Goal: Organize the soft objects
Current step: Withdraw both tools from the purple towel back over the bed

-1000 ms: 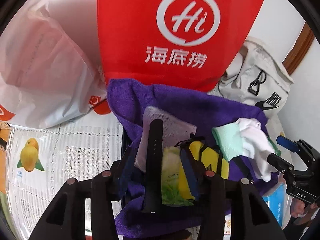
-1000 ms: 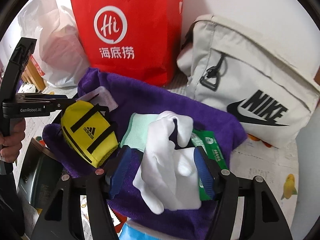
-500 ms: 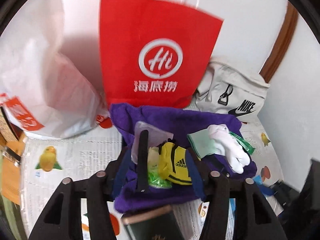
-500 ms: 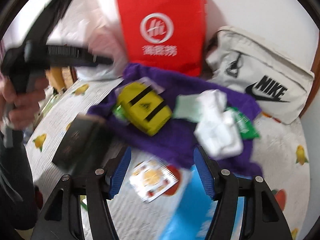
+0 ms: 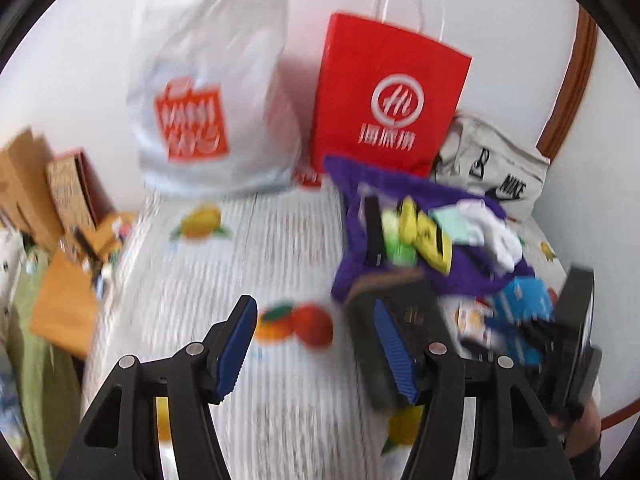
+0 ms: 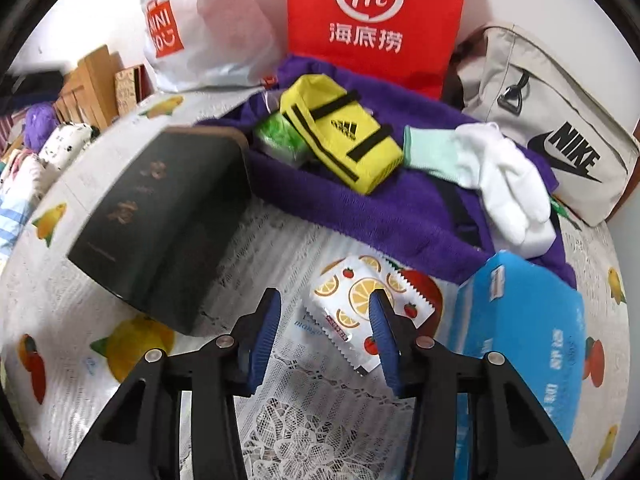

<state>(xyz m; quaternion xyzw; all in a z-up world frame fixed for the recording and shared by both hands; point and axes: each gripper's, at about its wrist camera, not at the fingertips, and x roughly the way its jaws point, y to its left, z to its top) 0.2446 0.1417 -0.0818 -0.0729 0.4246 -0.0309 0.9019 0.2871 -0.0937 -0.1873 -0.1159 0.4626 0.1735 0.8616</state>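
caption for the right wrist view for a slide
Right gripper, jaws closing around a fruit-print packet on the tablecloth, with a yellow pouch and white gloves on a purple towel beyond.

Purple towel (image 6: 360,208), yellow pouch (image 6: 340,132).

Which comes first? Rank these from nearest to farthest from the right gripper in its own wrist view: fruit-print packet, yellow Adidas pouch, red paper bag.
From the right gripper, whose jaws are closing with nothing pressed between the pads:
1. Fruit-print packet, on the tablecloth just beyond the fingertips.
2. Yellow Adidas pouch, farther back on the purple towel.
3. Red paper bag, upright at the wall.
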